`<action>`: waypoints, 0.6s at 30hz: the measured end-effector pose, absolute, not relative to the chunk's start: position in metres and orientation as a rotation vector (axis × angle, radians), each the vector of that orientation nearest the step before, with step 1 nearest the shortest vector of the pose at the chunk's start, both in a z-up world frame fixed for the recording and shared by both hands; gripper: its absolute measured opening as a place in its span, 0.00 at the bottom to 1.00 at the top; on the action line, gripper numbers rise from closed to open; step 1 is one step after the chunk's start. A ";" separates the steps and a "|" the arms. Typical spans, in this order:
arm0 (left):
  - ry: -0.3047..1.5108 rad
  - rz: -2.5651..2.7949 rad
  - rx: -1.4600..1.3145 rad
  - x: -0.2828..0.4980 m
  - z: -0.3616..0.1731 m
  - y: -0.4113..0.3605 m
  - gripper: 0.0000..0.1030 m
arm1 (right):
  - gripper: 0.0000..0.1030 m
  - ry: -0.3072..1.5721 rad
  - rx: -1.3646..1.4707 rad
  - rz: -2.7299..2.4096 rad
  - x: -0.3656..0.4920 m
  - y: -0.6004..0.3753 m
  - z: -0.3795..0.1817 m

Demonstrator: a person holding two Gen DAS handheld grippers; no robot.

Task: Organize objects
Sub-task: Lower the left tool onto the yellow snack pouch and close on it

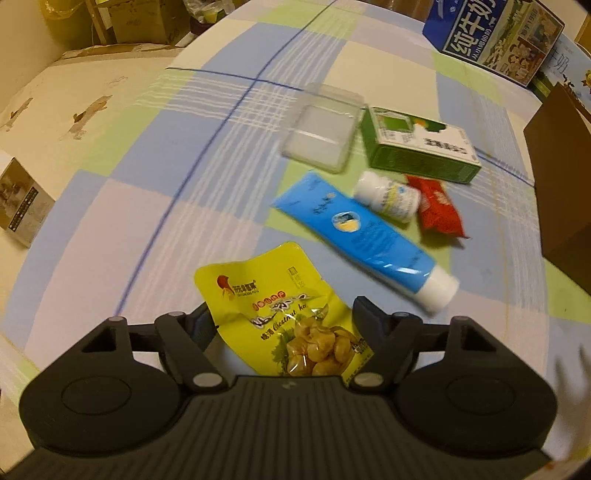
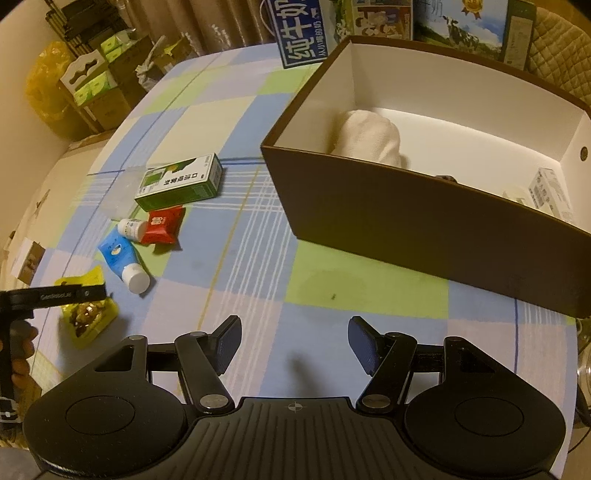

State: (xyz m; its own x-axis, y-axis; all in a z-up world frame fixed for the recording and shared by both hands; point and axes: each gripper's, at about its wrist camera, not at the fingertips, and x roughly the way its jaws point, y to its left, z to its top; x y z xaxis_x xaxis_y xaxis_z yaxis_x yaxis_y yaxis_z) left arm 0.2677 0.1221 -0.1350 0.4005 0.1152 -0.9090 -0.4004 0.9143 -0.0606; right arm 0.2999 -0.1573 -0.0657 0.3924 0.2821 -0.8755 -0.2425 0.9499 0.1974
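Observation:
A yellow chestnut packet [image 1: 280, 310] lies flat on the checked tablecloth, between the wide-apart fingers of my open left gripper [image 1: 283, 306]. Beyond it lie a blue tube [image 1: 365, 236], a white pill bottle [image 1: 388, 195], a red packet [image 1: 439, 210], a green box [image 1: 417, 147] and a clear plastic container [image 1: 321, 129]. My right gripper [image 2: 294, 325] hovers open over bare cloth with nothing between its fingers. Ahead of it to the right stands a brown box [image 2: 424, 221] with a white interior, holding a rolled white cloth [image 2: 369, 136] and a white packet [image 2: 550, 192].
Blue milk cartons [image 2: 299, 33] stand behind the brown box. A small photo box [image 1: 22, 203] sits at the table's left edge. Cardboard boxes and green packs [image 2: 92, 85] are stacked beyond the table. A hand [image 2: 18, 354] holds the left gripper.

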 end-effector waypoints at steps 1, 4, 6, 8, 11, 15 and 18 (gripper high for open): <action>1.119 0.336 -0.294 0.264 -0.135 0.127 0.73 | 0.60 1.119 0.038 0.337 0.300 -0.156 -0.066; 1.138 0.373 -0.339 0.256 -0.133 0.138 0.81 | 0.60 1.123 0.034 0.341 0.301 -0.152 -0.068; 1.140 0.390 -0.371 0.254 -0.132 0.140 0.81 | 0.60 1.125 0.031 0.344 0.302 -0.149 -0.068; 1.147 0.408 -0.396 0.255 -0.132 0.140 0.82 | 0.60 1.125 0.023 0.353 0.302 -0.146 -0.069; 1.149 0.415 -0.428 0.260 -0.133 0.137 0.82 | 0.60 1.120 0.010 0.365 0.302 -0.142 -0.068; 1.163 0.445 -0.371 0.268 -0.134 0.131 0.75 | 0.60 1.119 0.013 0.357 0.301 -0.143 -0.068; 1.165 0.438 -0.299 0.272 -0.133 0.127 0.70 | 0.60 1.125 0.018 0.343 0.301 -0.147 -0.070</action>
